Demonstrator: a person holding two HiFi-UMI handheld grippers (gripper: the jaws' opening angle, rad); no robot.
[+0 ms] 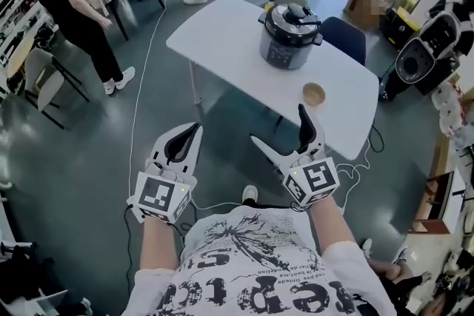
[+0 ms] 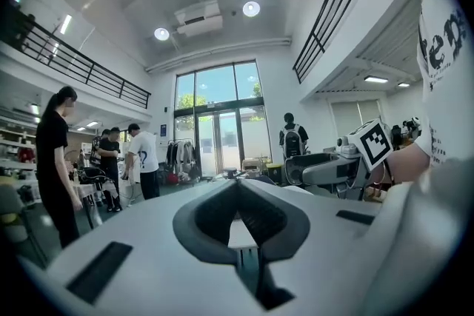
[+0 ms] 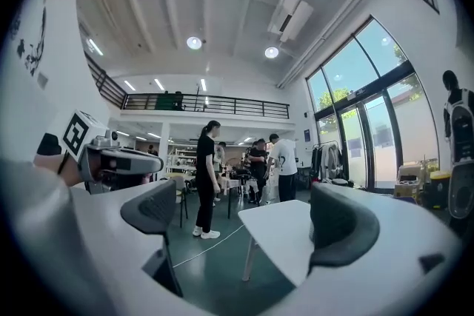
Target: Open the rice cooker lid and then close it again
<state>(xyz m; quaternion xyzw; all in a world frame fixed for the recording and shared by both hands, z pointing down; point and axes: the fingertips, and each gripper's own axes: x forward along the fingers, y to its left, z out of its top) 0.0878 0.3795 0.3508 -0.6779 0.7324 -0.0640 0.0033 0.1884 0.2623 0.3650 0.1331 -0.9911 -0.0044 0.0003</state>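
Nearest the person, the left gripper has its jaws closed on nothing, while the right gripper beside it holds its jaws wide apart and empty, probably ready for the lid. Both are well short of the white table, where a small bowl sits near the front edge. Beyond it stands the rice cooker, lid down, so the opening step looks not yet begun.

Rice cooker sits on the white counter with its lid down, and there's a little tan bowl near the front edge. Both claws hang over the grey floor, short of the counter. Left claw is pinched together, right claw is spread wide.
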